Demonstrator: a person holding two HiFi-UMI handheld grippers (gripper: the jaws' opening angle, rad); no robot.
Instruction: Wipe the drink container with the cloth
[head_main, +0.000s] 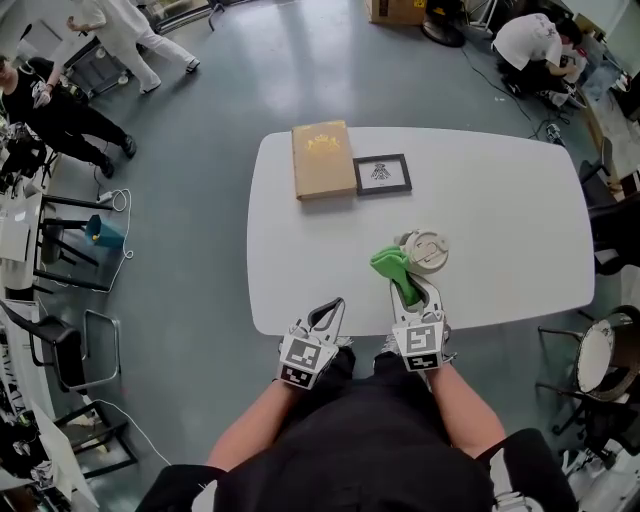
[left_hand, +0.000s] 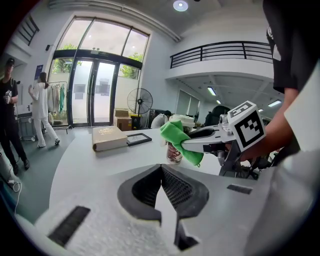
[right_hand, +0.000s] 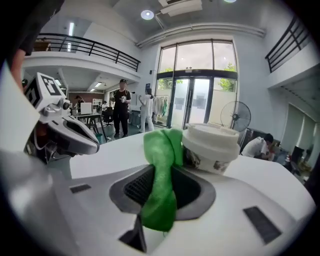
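A paper drink cup with a white lid (head_main: 425, 250) stands upright near the table's front edge, right of centre. My right gripper (head_main: 410, 292) is shut on a green cloth (head_main: 393, 266), whose bunched top lies against the cup's left side. In the right gripper view the cloth (right_hand: 162, 175) hangs between the jaws, with the cup (right_hand: 210, 145) just beyond on the right. My left gripper (head_main: 328, 314) is at the table's front edge, left of the cup, shut on nothing. From the left gripper view I see the cloth (left_hand: 177, 136) in front of the cup (left_hand: 174, 154).
A tan book (head_main: 323, 160) and a black picture frame (head_main: 382, 174) lie at the far side of the white table (head_main: 500, 200). Chairs and stools stand around the table. People stand and crouch on the grey floor farther off.
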